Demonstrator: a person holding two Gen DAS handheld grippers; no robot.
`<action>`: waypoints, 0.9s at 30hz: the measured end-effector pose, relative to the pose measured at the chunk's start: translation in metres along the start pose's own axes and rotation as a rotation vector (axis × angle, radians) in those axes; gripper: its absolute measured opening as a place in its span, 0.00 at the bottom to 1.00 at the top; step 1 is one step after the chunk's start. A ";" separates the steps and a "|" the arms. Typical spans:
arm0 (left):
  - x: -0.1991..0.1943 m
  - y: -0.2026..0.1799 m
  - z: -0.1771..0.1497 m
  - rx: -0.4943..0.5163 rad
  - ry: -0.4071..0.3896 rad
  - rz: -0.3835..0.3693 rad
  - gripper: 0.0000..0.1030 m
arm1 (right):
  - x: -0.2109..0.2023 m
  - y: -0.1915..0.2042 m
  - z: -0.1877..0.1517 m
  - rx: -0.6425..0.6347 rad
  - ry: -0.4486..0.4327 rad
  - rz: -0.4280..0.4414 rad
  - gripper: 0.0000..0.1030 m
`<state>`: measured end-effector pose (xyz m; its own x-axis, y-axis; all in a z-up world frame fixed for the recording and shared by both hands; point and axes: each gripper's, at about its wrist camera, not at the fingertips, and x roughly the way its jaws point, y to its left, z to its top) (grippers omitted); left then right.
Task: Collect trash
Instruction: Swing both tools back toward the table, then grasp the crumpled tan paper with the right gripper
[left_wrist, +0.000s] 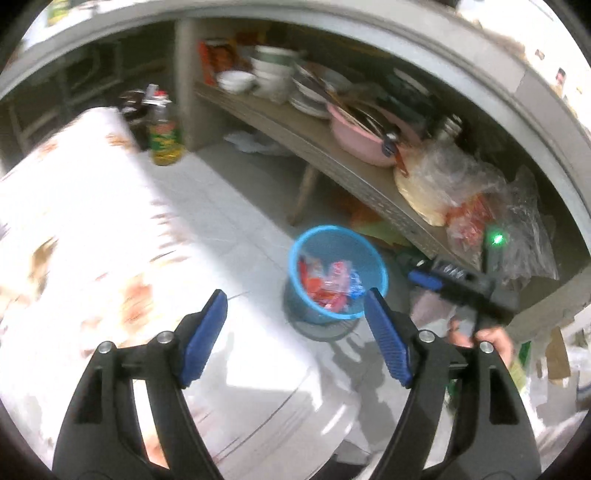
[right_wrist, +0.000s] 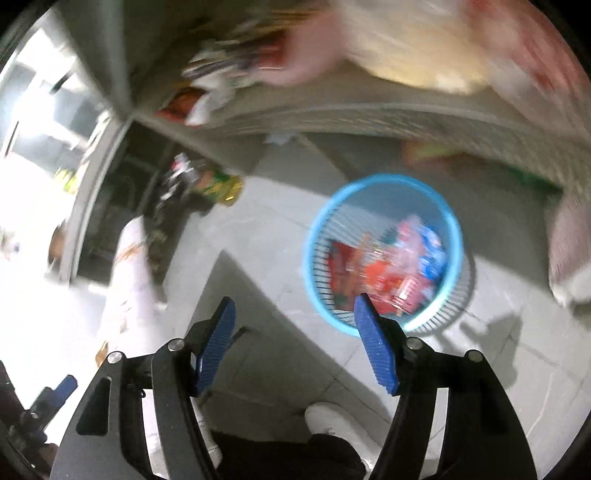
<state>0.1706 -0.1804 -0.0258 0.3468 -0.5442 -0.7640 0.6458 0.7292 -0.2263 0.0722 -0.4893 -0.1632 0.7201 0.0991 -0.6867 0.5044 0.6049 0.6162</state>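
Note:
A blue mesh waste basket stands on the tiled floor and holds several red, pink and blue wrappers. My left gripper is open and empty, over the edge of the white flowered tablecloth. My right gripper is open and empty above the floor, with the basket and its wrappers just ahead on the right. The right gripper also shows in the left wrist view, held in a hand beside the basket.
A low shelf behind the basket carries bowls, plates, a pink pan and plastic bags. An oil bottle stands on the floor by the table. My white shoe is below the right gripper.

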 end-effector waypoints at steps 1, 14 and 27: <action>-0.014 0.012 -0.010 -0.019 -0.027 0.031 0.71 | -0.004 0.017 0.000 -0.048 0.003 0.024 0.63; -0.106 0.093 -0.104 -0.202 -0.168 0.218 0.73 | -0.001 0.196 -0.033 -0.428 0.131 0.215 0.74; -0.167 0.139 -0.161 -0.316 -0.296 0.340 0.73 | 0.077 0.363 -0.110 -0.707 0.391 0.242 0.83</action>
<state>0.0932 0.0784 -0.0268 0.7062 -0.3168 -0.6332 0.2442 0.9484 -0.2022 0.2585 -0.1749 -0.0347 0.4871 0.4777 -0.7311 -0.1537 0.8710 0.4667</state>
